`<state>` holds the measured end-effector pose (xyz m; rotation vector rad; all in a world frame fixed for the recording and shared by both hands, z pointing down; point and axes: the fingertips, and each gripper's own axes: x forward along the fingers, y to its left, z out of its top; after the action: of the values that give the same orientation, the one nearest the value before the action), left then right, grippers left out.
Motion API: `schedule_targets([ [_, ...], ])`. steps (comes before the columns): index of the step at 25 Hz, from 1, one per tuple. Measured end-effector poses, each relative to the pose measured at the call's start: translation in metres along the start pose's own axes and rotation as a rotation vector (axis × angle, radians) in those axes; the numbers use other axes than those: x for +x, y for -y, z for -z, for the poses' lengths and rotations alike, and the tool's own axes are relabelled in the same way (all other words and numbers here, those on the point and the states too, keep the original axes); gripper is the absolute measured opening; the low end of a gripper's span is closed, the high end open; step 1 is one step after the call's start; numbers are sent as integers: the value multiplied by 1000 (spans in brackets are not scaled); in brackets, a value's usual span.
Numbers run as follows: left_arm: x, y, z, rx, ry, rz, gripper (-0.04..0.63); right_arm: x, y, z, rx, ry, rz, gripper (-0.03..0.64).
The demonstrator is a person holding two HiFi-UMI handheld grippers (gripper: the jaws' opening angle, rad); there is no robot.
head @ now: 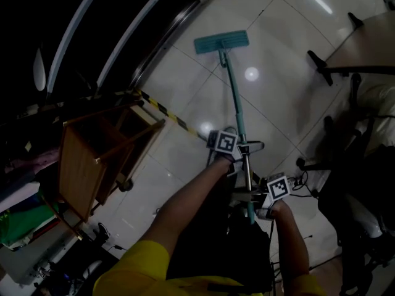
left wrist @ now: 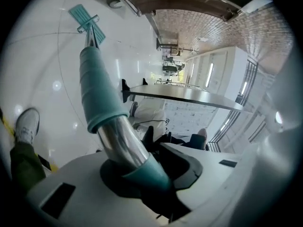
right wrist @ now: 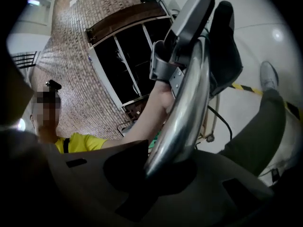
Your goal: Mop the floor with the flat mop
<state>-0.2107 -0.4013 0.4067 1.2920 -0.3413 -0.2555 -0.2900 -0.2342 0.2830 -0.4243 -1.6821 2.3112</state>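
Two grippers, both clamped on the flat mop (head: 235,97): our left gripper (left wrist: 137,174) bites the handle (left wrist: 97,86) low on its shiny metal stretch, and our right gripper (right wrist: 165,169) holds bare metal nearer our body. The long handle runs away from us, leaning slightly left, down to the teal mop head (head: 221,42) lying flat on the white tiled floor (head: 278,54). Our left forearm stretches forward; our right comes up short. A wooden stool (head: 92,159) stands at our left.
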Motion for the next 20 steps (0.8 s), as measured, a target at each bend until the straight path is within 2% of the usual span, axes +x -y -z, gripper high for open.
schedule_targets([
  [2, 3, -9, -41, 12, -27, -26, 117, -4, 12, -43, -26, 8, 26, 54],
  [4, 1, -21, -75, 59, -63, -62, 117, -2, 25, -75, -41, 13, 71, 54],
  [7, -10, -28, -95, 98, -42, -106, 115, 9, 26, -89, 3, 30, 50, 36],
  [10, -19, -24, -60, 56, 10, -117, 97, 18, 13, -53, 47, 38, 0, 20],
  [13, -26, -15, 17, 5, 49, -113, 97, 20, 2, 27, 96, 1, 15, 20],
  [16, -32, -4, 90, -52, 144, -86, 95, 15, -11, 105, 155, -55, 40, 21],
  [18, -36, -1, 106, -52, 204, -42, 89, 14, -9, 125, 153, -92, 66, 21],
  [20, -39, -3, 90, -28, 232, 10, 86, 17, 2, 110, 123, -96, 73, 20],
])
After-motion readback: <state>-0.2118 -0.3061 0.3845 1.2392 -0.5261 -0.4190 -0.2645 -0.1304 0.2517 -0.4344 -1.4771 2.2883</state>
